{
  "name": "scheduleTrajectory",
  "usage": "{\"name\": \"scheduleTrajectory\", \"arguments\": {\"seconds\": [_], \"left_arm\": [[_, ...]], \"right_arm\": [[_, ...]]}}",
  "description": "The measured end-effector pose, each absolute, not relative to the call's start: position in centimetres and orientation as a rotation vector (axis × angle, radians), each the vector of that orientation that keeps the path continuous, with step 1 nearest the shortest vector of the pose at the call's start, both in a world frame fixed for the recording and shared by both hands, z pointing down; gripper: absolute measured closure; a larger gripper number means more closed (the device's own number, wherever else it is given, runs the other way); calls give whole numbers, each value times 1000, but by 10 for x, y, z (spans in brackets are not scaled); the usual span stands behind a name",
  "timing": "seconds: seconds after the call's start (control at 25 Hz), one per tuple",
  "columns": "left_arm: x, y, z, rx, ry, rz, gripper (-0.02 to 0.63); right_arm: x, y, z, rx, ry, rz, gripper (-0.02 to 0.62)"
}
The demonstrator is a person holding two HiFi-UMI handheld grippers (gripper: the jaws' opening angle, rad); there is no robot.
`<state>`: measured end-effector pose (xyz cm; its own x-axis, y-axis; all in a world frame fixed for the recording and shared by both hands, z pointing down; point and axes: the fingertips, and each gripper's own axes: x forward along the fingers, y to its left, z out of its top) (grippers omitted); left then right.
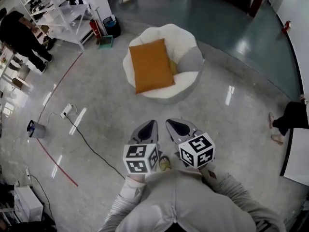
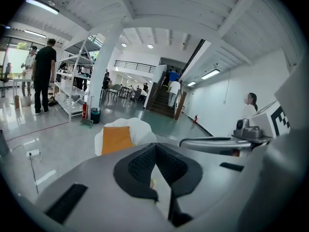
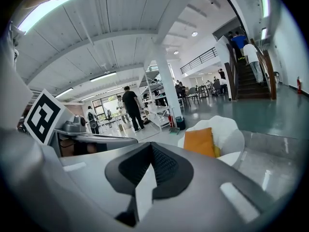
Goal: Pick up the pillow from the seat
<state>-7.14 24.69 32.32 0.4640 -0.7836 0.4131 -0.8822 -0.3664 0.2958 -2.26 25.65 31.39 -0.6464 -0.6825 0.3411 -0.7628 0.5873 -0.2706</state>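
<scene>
An orange pillow [image 1: 150, 65] lies on the seat of a round white armchair [image 1: 186, 41], with a yellow cushion edge and a grey cushion [image 1: 191, 61] beside it. Both gripper views also catch the orange pillow [image 2: 116, 139] [image 3: 199, 142] ahead on the white chair. My left gripper [image 1: 150, 125] and right gripper [image 1: 175, 123] are held side by side in front of my chest, well short of the chair. Both are shut with nothing between the jaws.
A black cable [image 1: 91, 149] runs across the glossy floor to a power strip [image 1: 67, 110] at left. White shelving [image 1: 63, 11] and a person in black [image 1: 21, 37] stand far left. Red tape line [image 1: 57, 163] marks the floor. Another person's feet [image 1: 277, 124] show at right.
</scene>
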Motion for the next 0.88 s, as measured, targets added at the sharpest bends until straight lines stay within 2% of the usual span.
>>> {"name": "scheduleTrajectory", "arguments": {"seconds": [0.56, 0.88], "left_arm": [[-75, 192, 337, 2199, -1368, 277, 601], [-86, 130, 348, 2173, -1405, 265, 601]], "right_arm": [[-24, 203, 324, 1198, -2571, 602, 595], [-42, 134, 335, 1099, -2600, 589, 595]]}}
